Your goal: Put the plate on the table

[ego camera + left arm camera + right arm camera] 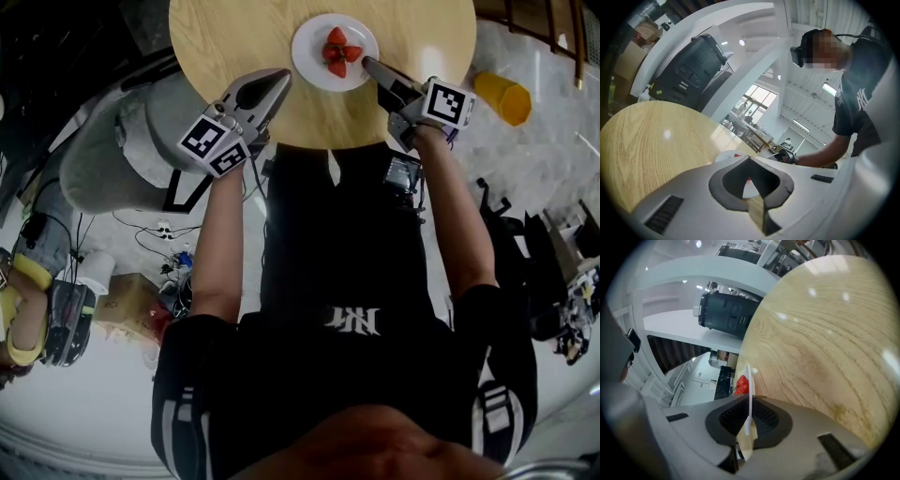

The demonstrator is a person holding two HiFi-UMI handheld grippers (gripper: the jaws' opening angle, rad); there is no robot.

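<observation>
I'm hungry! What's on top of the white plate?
Red strawberries sit in the middle of the plate. The right gripper pinches its rim. The bit of plate right under the strawberries is covered, so it can't be seen.

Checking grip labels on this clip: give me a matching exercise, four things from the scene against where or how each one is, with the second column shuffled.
Things:
1 plate
2 strawberries
3 left hand-held gripper
4 yellow cup

Places or states:
a on the floor beside the table
b rim clamped by the right hand-held gripper
c jaws together, nothing held
d piled on the plate

Pairs: 1-b; 2-d; 3-c; 4-a
</observation>
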